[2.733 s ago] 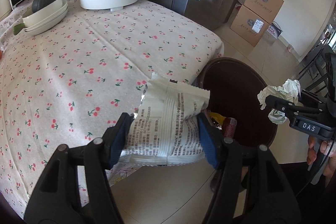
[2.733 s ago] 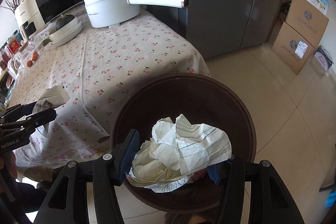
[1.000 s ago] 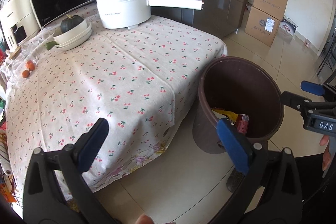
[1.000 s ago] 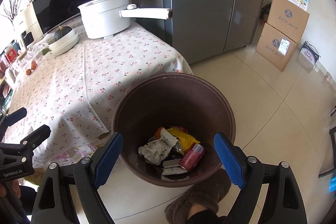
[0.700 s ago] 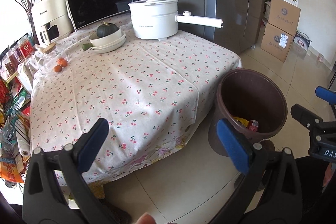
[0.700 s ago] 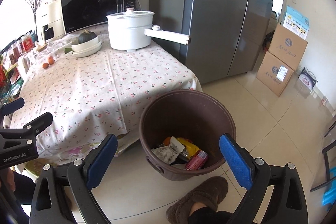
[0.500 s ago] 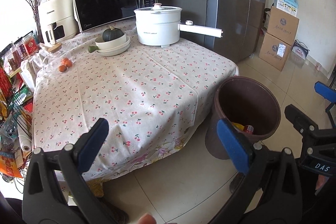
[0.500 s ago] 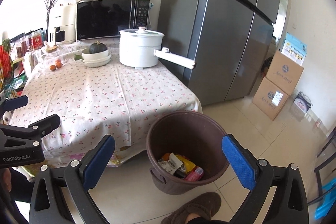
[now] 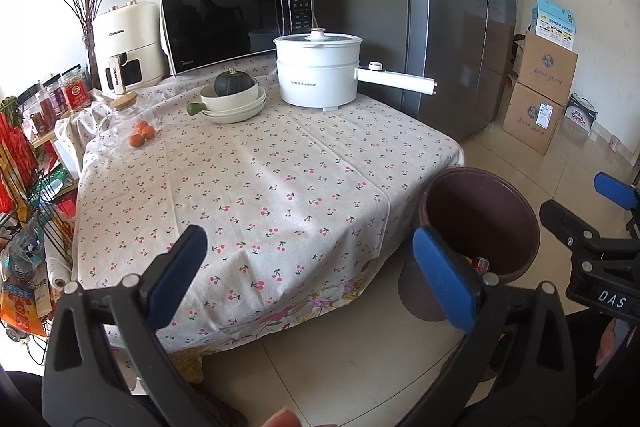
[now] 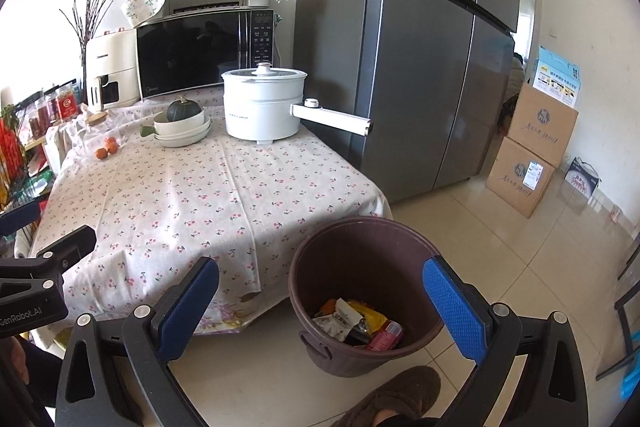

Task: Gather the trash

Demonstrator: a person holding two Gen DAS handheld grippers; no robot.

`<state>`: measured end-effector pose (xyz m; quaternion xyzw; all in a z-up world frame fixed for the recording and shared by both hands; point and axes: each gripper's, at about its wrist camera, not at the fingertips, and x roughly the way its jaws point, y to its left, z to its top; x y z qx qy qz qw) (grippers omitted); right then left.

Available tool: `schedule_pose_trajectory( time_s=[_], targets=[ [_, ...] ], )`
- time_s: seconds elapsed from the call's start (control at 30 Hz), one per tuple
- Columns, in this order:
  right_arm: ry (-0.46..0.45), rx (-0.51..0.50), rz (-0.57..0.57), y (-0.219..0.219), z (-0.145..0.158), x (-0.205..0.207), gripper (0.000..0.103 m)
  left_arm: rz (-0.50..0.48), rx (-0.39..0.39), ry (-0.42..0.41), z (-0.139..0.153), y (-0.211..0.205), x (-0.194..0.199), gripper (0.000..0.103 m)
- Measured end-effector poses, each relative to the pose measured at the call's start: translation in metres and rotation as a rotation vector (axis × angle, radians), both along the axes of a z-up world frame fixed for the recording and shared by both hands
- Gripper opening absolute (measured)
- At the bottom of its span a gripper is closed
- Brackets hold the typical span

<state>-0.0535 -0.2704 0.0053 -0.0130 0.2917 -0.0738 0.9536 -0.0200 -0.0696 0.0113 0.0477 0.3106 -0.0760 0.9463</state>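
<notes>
The packet and crumpled paper now lie in the bin [image 10: 360, 247]; both grippers' jaws stand empty.

I read "DAS" on my right gripper [image 9: 612, 301], "GenRobot.AI" on my left gripper [image 10: 24, 309], "Royalstar" on the white electric pot [image 9: 318, 77], "CHANGHONG" on the cream air fryer [image 9: 126, 45], other print too small to read
</notes>
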Motion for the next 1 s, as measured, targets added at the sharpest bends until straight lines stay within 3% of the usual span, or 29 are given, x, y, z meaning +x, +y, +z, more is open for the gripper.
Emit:
schedule_pose_trajectory(
  time_s=[1.0],
  targets=[
    [0.007,0.006,0.007,0.0002,-0.0015,-0.0009,0.103,-0.031,0.000,-0.003,0.0024,-0.0074,-0.0060,0.103]
  ],
)
